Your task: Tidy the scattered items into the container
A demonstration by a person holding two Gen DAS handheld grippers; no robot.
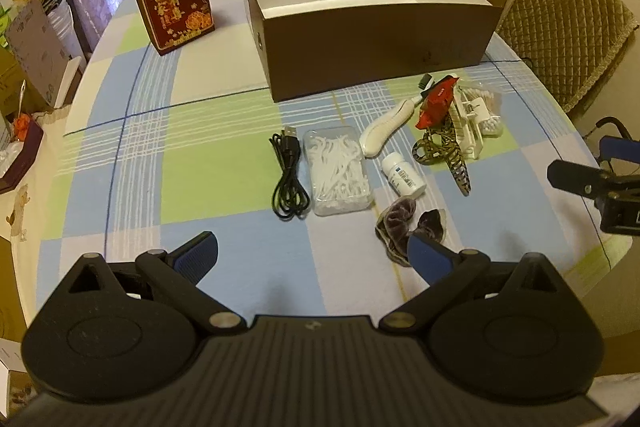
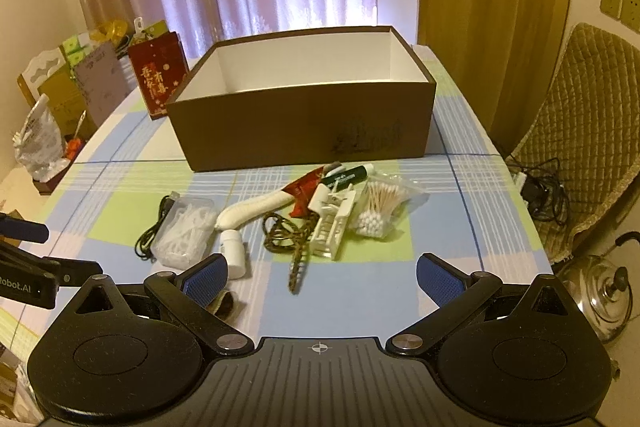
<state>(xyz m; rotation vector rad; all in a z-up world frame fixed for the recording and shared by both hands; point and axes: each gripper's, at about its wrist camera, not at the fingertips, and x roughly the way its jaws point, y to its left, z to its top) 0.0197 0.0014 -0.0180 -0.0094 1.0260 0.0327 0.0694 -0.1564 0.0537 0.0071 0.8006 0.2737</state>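
A brown box [image 1: 376, 63] [image 2: 304, 131] with a white inside stands open at the table's far side. In front of it lie a black USB cable [image 1: 290, 177] [image 2: 154, 227], a clear case of floss picks [image 1: 338, 171] [image 2: 184, 231], a white handle tool [image 1: 390, 125] [image 2: 256, 209], a small white bottle [image 1: 402, 175] [image 2: 234, 253], a patterned hair claw [image 1: 446, 149] [image 2: 294, 247], a red packet [image 1: 438, 101] [image 2: 306, 189], cotton swabs [image 2: 380, 205] and a purple scrunchie [image 1: 404, 227]. My left gripper [image 1: 314, 259] and right gripper [image 2: 322, 277] hover open over the near table, holding nothing.
A red gift bag [image 1: 174, 1] [image 2: 158, 79] stands left of the box. A quilted chair [image 1: 568, 31] [image 2: 592, 131] is at the right, with a metal kettle [image 2: 604, 287] and cables on the floor. Boxes and bags crowd the left side.
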